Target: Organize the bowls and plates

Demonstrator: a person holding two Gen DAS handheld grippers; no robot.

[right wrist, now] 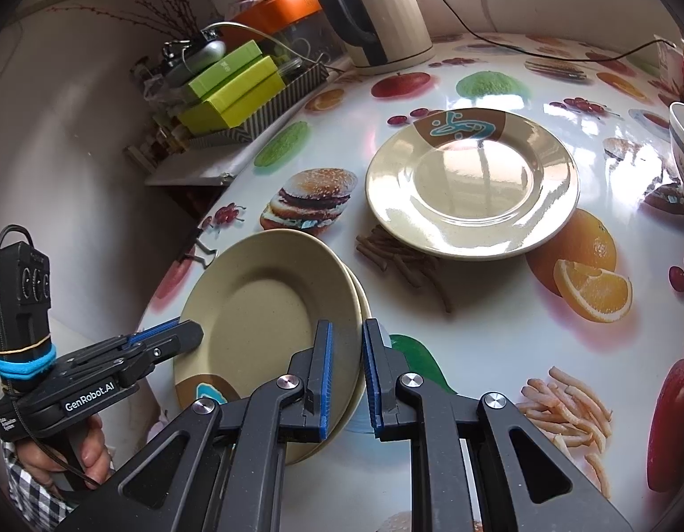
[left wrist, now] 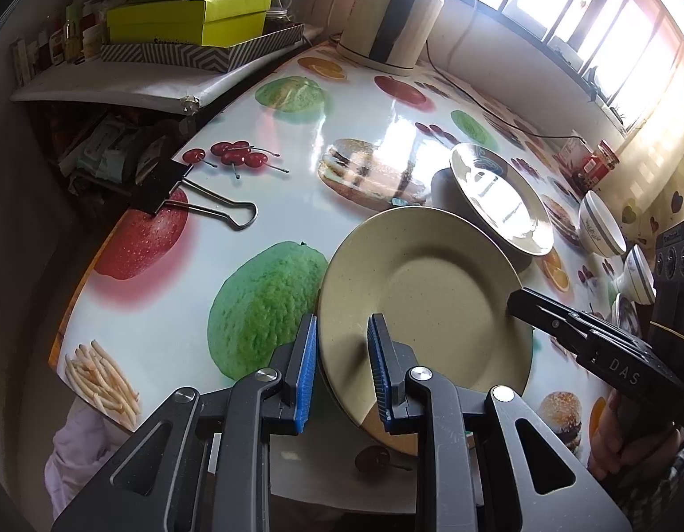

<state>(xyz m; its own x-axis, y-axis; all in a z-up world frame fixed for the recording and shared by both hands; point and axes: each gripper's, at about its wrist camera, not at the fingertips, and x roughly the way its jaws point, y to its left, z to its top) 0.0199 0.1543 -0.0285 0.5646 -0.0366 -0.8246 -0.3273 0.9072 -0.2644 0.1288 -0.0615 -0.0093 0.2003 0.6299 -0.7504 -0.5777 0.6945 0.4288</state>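
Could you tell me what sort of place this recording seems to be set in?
Most likely a home kitchen or dining corner: an electric kettle stands plugged in on a fruit-print table, with beige plates and bowls laid out, and a cluttered shelf alongside.

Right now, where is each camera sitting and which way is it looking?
Left wrist view: sits on the left gripper, looking forward across the fruit-print table toward the windows; its own fingers straddle the held plates' rim, and the right gripper and a hand show at right.
Right wrist view: sits on the right gripper, facing the kettle and shelf; its fingers straddle the opposite rim, and the left gripper and its hand show at left.
Both share: the held plates, the patterned plate, the green boxes.
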